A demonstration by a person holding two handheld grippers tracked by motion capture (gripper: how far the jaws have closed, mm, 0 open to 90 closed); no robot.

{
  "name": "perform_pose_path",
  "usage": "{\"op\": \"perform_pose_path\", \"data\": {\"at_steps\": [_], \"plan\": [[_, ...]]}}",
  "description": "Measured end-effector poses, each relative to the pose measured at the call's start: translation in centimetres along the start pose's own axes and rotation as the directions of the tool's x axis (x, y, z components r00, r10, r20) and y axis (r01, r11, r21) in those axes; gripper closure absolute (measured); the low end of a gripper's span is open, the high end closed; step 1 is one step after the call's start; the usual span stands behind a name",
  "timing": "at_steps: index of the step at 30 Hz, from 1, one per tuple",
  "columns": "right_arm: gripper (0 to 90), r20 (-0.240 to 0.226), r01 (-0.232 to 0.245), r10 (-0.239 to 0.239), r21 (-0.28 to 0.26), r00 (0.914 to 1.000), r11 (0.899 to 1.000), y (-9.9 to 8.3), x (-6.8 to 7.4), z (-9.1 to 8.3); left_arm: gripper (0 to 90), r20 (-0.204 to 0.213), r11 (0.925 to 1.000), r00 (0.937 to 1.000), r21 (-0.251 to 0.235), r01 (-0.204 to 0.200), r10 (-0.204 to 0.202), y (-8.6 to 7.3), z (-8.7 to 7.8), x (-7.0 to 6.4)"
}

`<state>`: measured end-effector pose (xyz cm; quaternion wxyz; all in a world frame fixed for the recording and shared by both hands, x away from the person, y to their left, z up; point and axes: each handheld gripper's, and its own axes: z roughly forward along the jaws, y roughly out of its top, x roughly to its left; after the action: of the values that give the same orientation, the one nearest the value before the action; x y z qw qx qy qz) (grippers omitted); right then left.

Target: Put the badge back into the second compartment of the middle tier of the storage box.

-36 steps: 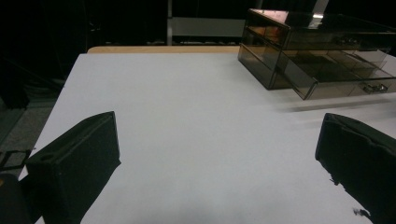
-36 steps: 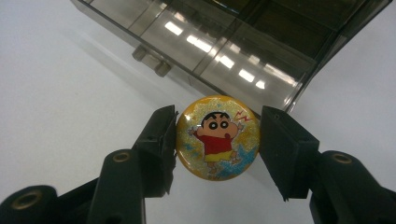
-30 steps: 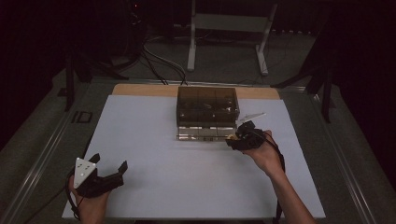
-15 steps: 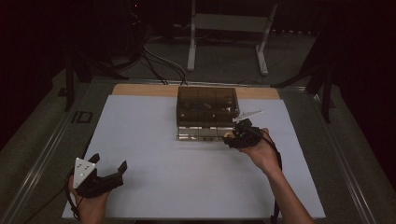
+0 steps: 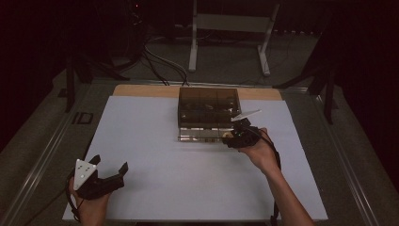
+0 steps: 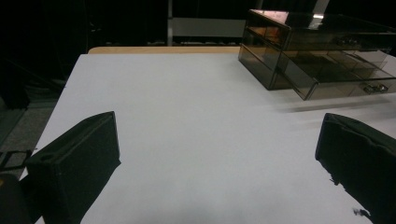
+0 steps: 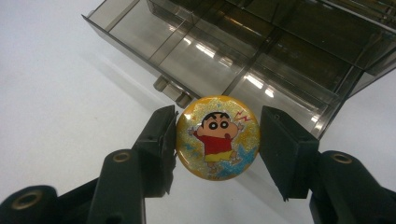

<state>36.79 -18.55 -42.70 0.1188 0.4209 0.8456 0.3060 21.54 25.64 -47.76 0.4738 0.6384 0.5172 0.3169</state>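
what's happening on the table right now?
A person holds a gripper in each hand. The right gripper holds a round cartoon badge between its jaws, just in front of the pulled-out bottom drawer of a smoky clear drawer box. The left gripper is open, near the front left of the white table sheet, holding nothing.

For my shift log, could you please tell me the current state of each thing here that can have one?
Drawer unit: upright on the table, bottom drawer pulled open, its compartments look empty.
Cartoon badge: held face-up between the right gripper's jaws, by the open drawer.
Right gripper: shut on the badge.
Left gripper: open, holding nothing.
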Motion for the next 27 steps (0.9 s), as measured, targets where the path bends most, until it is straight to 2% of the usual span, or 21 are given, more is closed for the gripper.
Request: {"op": "perform_pose_path", "data": {"at_steps": [27], "plan": [[47.5, -0.017, 0.002, -0.003, -0.009, 0.9999, 1.000, 1.5, 0.6, 0.8, 1.1, 0.000, 1.0000, 1.0000, 0.001, -0.001, 0.001, 0.0, 0.0, 0.0]]}}
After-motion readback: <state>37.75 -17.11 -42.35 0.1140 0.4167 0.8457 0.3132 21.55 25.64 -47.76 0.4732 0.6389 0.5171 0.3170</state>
